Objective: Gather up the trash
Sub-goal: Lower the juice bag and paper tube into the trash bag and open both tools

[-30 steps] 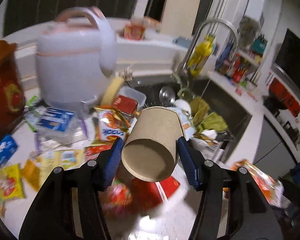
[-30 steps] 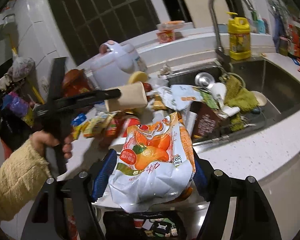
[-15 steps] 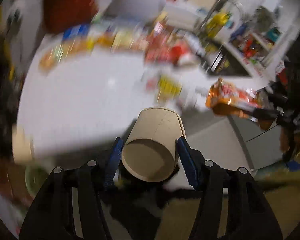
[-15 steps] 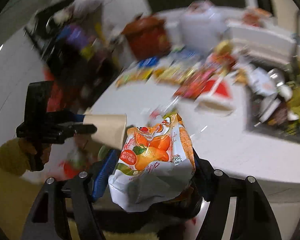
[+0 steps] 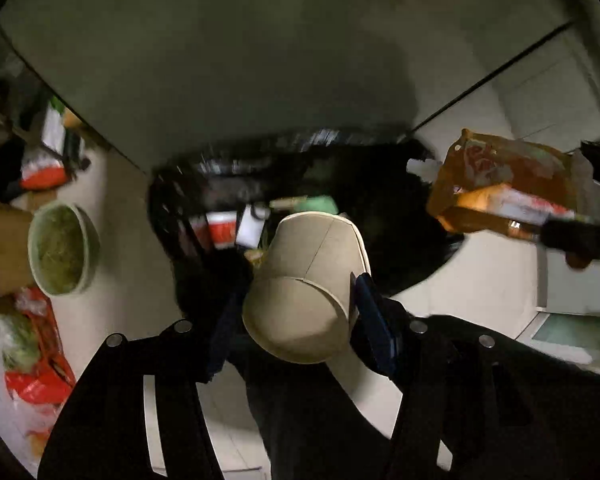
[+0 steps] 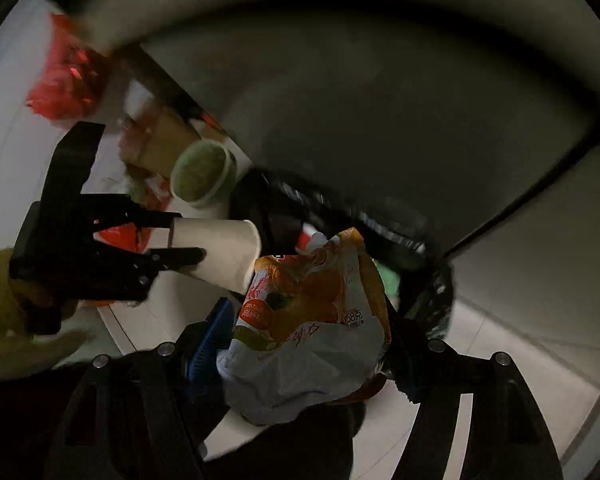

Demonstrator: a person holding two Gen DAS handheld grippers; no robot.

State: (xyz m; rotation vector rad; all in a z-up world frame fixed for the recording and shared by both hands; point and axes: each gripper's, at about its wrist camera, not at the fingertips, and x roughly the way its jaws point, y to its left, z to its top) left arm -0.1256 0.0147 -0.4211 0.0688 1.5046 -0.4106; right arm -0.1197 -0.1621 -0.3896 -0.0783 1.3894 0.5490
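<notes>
Your left gripper [image 5: 296, 312] squeezes the paper cup [image 5: 308, 284]; your right gripper [image 6: 308, 344] squeezes the orange snack bag [image 6: 312, 320], both above the black trash bag's [image 5: 380, 184] open rim, mid-frame.

Dim light down here, most of what I face in shadow. Ahead of my jaws, a flat grey-green cabinet front [image 5: 236, 60] fills the upper view; a dark seam [image 5: 488, 80] cuts it diagonally off to my right. Below my jaws, pale tiled floor [image 6: 512, 344], thin grout lines showing. Left of my jaws, floor clutter along the cabinet's foot: a green bowl [image 5: 62, 250], a brown cardboard box [image 5: 2, 252], red bags [image 5: 40, 384].
</notes>
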